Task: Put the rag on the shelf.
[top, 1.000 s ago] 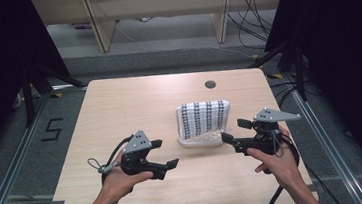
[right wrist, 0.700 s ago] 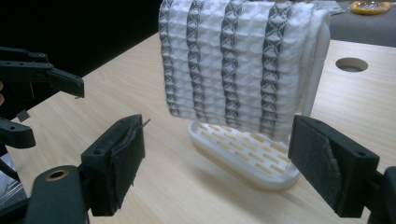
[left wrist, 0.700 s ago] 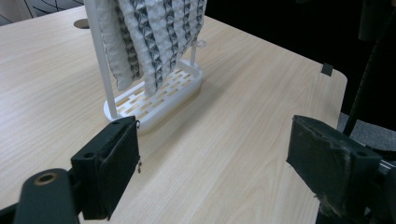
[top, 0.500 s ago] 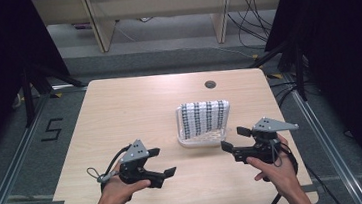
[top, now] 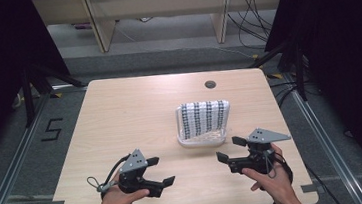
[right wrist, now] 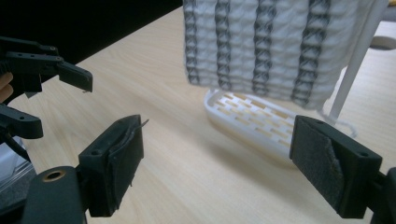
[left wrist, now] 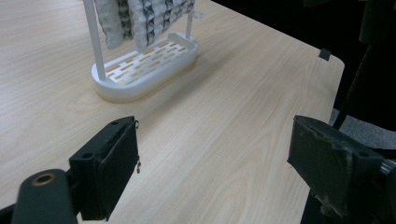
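On the pale wood-grain tabletop [top: 135, 116], right of centre, stands a white plastic rack [top: 201, 139] with an oval slotted base and thin upright posts, and over its top bar hangs a knitted cloth [top: 204, 117], white with dark grey cable-like stripes running down it. Both grippers hover near the front edge, each held in a person's hand: the left gripper [top: 161, 171] well to the left of the rack, the right gripper [top: 228, 148] just in front of the rack's right end, neither touching it. Each is black, with a grey three-cornered plate on top and a trailing cable; their fingers stand wide apart and hold nothing. The left gripper view brings out the rack's slotted base, its rounded rim and the cloth's lower hem, along with the worn, fuzzy padding on the fingers [left wrist: 111, 168]. The right gripper view looks close at the cloth's ribbed, bumpy weave, a loose thread hanging by one post, the frayed pad on one of its own fingers [right wrist: 332, 163], and the left gripper farther off at the left edge. From the high view come the round cable hole [top: 210, 84] near the tabletop's far edge, grey floor [top: 24, 162] marked with a "5", dark curtains on both sides, and pale shelving with cables beyond.
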Demonstrator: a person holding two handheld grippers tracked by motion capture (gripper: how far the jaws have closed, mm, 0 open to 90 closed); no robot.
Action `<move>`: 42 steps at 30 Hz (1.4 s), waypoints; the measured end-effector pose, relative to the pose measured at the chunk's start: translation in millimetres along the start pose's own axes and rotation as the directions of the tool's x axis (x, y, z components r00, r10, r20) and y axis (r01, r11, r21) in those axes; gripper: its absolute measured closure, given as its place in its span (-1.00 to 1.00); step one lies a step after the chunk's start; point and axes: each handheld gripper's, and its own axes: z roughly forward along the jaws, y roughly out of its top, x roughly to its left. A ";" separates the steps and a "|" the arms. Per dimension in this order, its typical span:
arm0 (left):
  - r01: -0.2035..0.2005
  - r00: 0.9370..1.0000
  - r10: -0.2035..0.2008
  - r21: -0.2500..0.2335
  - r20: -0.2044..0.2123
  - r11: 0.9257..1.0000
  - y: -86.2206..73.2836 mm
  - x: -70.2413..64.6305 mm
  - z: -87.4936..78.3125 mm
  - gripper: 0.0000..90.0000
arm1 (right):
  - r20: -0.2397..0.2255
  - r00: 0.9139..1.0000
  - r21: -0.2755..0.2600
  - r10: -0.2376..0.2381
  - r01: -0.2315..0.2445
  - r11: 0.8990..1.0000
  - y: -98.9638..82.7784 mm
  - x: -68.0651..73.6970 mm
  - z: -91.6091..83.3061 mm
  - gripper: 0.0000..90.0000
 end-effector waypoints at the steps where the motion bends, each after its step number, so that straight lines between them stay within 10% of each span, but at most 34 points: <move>1: 0.002 1.000 -0.002 0.001 0.000 1.000 -2.0 0.2 -0.3 -0.66 | 0.000 1.000 0.000 -0.017 0.017 1.000 -3.0 -0.5 1.8 -0.58; 24: -0.055 0.997 0.059 0.059 -0.059 0.997 -54.2 -7.8 -6.3 -0.66 | -0.024 0.999 0.126 -0.031 0.034 0.992 -46.2 8.4 15.6 -0.58; 42: -0.084 0.992 0.093 0.112 -0.079 0.990 -65.0 -23.1 -0.2 -0.66 | -0.013 0.991 0.190 -0.134 0.134 0.973 -74.3 17.9 14.3 -0.58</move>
